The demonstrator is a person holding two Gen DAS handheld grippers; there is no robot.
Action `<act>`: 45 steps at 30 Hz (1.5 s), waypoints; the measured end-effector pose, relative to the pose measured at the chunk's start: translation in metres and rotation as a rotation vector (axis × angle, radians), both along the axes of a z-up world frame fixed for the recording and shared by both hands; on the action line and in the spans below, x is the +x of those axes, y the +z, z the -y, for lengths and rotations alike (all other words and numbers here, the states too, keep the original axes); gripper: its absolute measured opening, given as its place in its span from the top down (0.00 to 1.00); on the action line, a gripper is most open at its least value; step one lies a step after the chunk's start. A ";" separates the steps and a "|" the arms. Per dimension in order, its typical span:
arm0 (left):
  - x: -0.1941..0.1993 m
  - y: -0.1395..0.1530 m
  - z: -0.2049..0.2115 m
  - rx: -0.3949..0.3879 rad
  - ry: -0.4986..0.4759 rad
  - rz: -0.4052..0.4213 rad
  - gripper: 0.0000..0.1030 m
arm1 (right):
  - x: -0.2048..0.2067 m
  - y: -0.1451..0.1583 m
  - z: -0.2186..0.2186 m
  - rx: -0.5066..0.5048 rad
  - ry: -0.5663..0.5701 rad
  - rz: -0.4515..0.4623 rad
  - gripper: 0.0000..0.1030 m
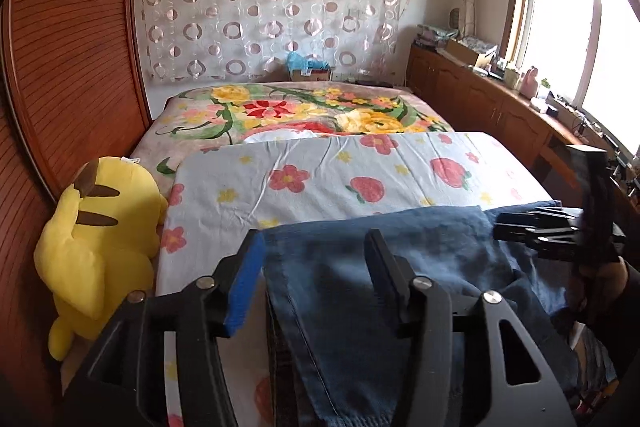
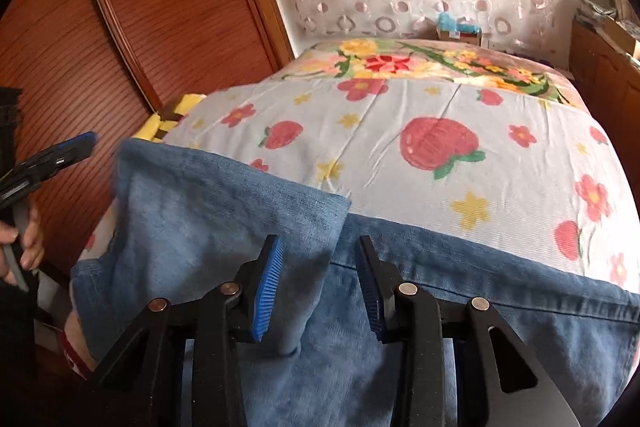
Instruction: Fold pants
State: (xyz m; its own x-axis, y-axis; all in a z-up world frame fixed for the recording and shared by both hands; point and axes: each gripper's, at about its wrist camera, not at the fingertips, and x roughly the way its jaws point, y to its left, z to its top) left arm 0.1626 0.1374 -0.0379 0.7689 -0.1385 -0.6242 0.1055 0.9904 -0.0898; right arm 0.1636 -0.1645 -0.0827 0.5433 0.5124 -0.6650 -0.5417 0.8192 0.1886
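Note:
Blue denim pants (image 1: 384,267) lie on the near part of the bed, on a sheet printed with strawberries and flowers (image 1: 320,179). They also show in the right wrist view (image 2: 224,211), with one folded layer on the left lying over the rest. My left gripper (image 1: 316,247) is open, its fingers wide apart above the denim. My right gripper (image 2: 320,251) is open too, hovering over the edge of the folded layer. The right gripper also shows at the right of the left wrist view (image 1: 536,227), and the left gripper at the left of the right wrist view (image 2: 52,155).
A yellow plush toy (image 1: 100,243) sits at the bed's left edge against a wooden wardrobe (image 1: 72,75). A floral blanket (image 1: 304,107) covers the far half of the bed. Wooden cabinets (image 1: 480,99) with clutter run along the right, under a window.

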 end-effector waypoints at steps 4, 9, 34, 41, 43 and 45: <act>-0.019 -0.012 0.006 -0.014 -0.003 0.007 0.39 | 0.017 -0.005 -0.001 0.022 -0.012 -0.058 0.68; -0.037 -0.033 0.019 -0.021 -0.021 -0.008 0.39 | 0.032 -0.001 -0.005 0.046 -0.021 -0.110 0.79; -0.084 -0.055 0.033 -0.058 -0.026 -0.023 0.39 | -0.050 0.112 -0.054 -0.069 0.120 0.296 0.99; -0.094 -0.060 0.036 -0.045 -0.029 -0.027 0.39 | -0.071 0.127 -0.057 -0.060 0.165 0.359 0.99; -0.094 -0.063 0.034 -0.041 -0.023 -0.035 0.39 | -0.075 0.130 -0.060 -0.057 0.161 0.387 0.99; -0.096 -0.067 0.033 -0.045 -0.019 -0.048 0.39 | -0.077 0.132 -0.059 -0.056 0.156 0.410 0.99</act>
State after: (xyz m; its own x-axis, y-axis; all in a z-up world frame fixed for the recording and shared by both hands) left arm 0.0668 0.1040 -0.1051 0.7348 -0.1818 -0.6534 0.1191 0.9830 -0.1395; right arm 0.0869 -0.1059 0.0495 0.6871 0.5784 -0.4396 -0.6804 0.7245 -0.1103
